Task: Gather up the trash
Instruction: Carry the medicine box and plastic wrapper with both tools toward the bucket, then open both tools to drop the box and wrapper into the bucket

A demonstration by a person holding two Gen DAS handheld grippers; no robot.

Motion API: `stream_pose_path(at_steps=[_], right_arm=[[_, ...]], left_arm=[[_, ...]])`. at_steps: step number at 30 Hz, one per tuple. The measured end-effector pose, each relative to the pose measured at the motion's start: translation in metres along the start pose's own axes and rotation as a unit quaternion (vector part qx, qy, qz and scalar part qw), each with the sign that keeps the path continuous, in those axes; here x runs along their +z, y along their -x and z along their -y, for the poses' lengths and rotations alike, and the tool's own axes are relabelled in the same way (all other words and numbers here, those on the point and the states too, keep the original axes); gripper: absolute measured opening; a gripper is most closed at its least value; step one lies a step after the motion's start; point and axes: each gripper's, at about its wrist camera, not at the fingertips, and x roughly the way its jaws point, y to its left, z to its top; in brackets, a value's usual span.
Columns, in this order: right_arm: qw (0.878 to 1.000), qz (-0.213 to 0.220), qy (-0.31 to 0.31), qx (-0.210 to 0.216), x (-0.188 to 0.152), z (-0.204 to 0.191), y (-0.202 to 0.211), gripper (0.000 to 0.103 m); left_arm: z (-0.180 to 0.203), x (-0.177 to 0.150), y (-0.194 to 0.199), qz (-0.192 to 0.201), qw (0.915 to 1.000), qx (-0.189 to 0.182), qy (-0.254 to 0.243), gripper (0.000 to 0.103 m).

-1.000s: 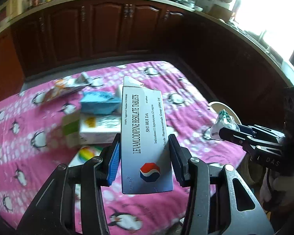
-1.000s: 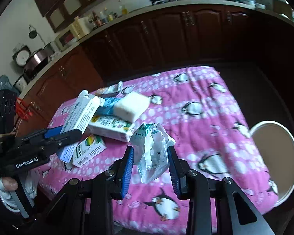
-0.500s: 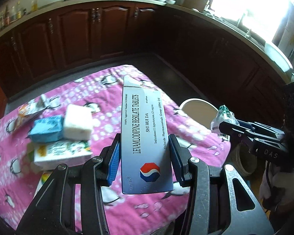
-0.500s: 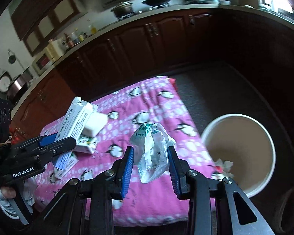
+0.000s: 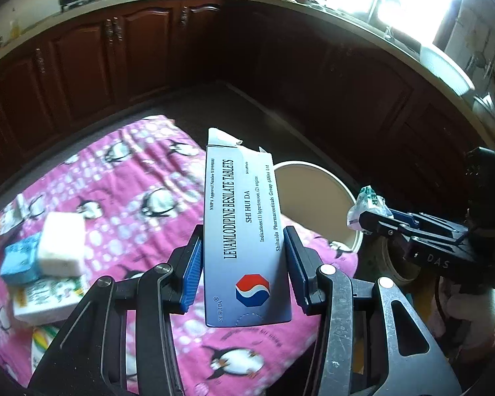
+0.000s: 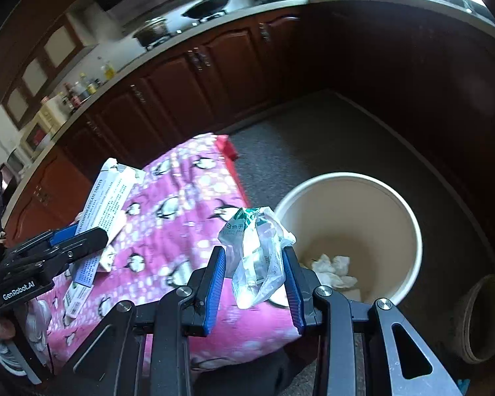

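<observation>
Two tools carry trash: the left tool (image 5: 244,257) pinches a tablet carton (image 5: 244,231) upright between its blue pads, and the right tool (image 6: 255,277) pinches a crumpled plastic wrapper (image 6: 257,257). Compared with a second ago, both have swung away from the pink penguin-print worktop (image 6: 181,231), so the cream waste bucket (image 6: 409,227), holding crumpled tissue (image 6: 333,267), now lies just ahead and right of the right tool and directly beyond the carton in the left view. Release over the bucket appears next; further boxes (image 5: 49,264) remain on the worktop behind and left.
</observation>
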Motion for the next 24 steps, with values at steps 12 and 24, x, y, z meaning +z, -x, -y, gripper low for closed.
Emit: stream_pose_path(at_steps=[12, 24], right_arm=[[0.998, -0.022, -0.051, -0.035, -0.007, 0.057, -0.018, 0.033], [0.993, -0.053, -0.086, -0.054, -0.011, 0.094, -0.052, 0.033]], left_arm=[[0.041, 0.027, -0.069, -0.051, 0.9972, -0.054, -0.004, 0.044], [0.060, 0.038, -0.126, -0.084, 0.9941, -0.068, 0.012, 0.045]])
